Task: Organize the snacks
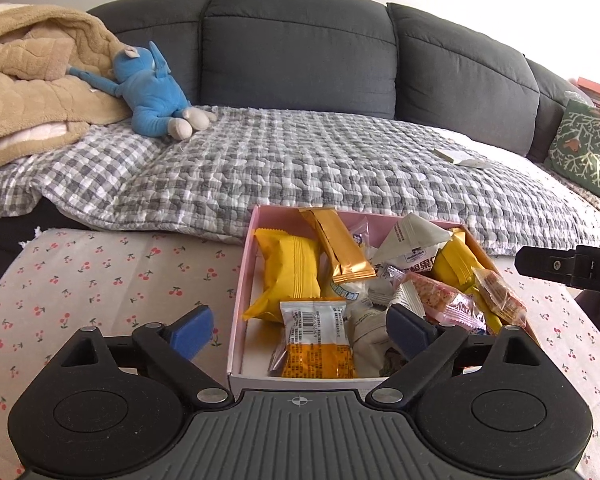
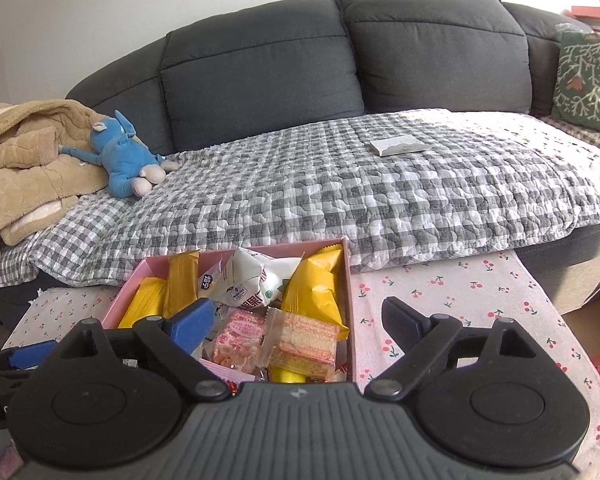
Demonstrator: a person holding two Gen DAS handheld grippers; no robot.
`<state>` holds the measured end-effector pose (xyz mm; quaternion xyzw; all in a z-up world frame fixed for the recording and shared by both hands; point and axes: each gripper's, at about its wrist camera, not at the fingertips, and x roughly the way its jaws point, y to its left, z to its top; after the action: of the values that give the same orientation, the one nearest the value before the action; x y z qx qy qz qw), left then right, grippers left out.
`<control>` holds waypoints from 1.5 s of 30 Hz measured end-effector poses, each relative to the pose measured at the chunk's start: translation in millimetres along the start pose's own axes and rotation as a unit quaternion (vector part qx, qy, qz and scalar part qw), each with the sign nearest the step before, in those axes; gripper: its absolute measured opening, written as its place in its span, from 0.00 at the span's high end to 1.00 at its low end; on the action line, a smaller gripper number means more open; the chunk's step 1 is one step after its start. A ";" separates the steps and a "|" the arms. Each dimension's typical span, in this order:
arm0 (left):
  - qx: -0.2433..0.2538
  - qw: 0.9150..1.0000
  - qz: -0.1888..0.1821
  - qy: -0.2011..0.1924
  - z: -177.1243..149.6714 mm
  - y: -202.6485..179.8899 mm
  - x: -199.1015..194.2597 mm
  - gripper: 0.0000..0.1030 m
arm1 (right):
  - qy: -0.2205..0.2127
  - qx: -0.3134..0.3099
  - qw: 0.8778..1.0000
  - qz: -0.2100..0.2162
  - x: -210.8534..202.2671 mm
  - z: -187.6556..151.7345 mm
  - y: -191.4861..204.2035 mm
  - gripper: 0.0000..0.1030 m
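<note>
We see a rectangular pink cardboard box (image 1: 242,280) of crinkly foil snack packets (image 1: 286,276), its long axis running away from us toward the sofa (image 1: 300,40). Both our left tool (image 1: 300,330) and right tool (image 2: 300,320) gape wide, gripping nothing.

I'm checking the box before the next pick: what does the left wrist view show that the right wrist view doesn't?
Only the left wrist view: the silver-and-orange packet at the box's near end, and the right gripper's arm entering from the side.

Only the right wrist view: the clear-wrapped pink wafers close up.

Both: the pink box of snacks on the cherry-print cloth, the blue plush toy on the sofa, and open fingers holding nothing.
</note>
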<state>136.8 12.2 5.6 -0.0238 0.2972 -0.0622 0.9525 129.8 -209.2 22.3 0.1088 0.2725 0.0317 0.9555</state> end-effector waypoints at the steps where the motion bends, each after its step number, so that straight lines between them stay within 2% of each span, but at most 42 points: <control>1: 0.001 1.000 0.004 -0.001 -1.5 0.3 -4.3 0.06 | 0.000 0.000 1.000 0.000 -3.6 -0.6 -1.3 0.12; 9: -0.002 1.000 0.025 0.006 -16.0 5.9 -34.7 0.02 | 0.007 -0.005 1.000 -0.004 -28.6 -8.1 -5.5 0.08; 21: 0.015 0.998 0.047 0.032 -43.3 3.4 -65.8 0.00 | 0.041 -0.024 0.999 -0.004 -56.5 -41.6 -1.5 0.07; 26: 0.004 0.997 0.051 0.060 -52.8 0.1 -69.4 0.00 | 0.056 -0.034 0.998 -0.013 -66.3 -57.9 2.3 0.07; 31: 0.017 0.994 0.056 0.094 -56.3 -11.0 -75.7 0.00 | 0.079 -0.030 0.996 -0.023 -78.0 -58.9 8.0 0.05; 38: 0.036 0.989 0.071 0.124 -59.5 -23.2 -88.6 0.00 | 0.079 -0.015 0.996 -0.033 -90.8 -56.6 10.8 0.02; 42: 0.049 0.987 0.081 0.130 -56.1 -23.1 -88.9 0.00 | 0.075 -0.023 0.996 -0.038 -93.6 -52.1 12.2 0.01; 45: 0.038 0.986 0.085 0.135 -51.0 -17.8 -87.7 0.00 | 0.080 -0.034 0.996 -0.034 -92.6 -49.8 16.1 0.01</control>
<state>34.4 5.8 14.5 0.0466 0.4210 0.0054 0.9058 24.8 -195.1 32.3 0.0641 0.3501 0.0169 0.9344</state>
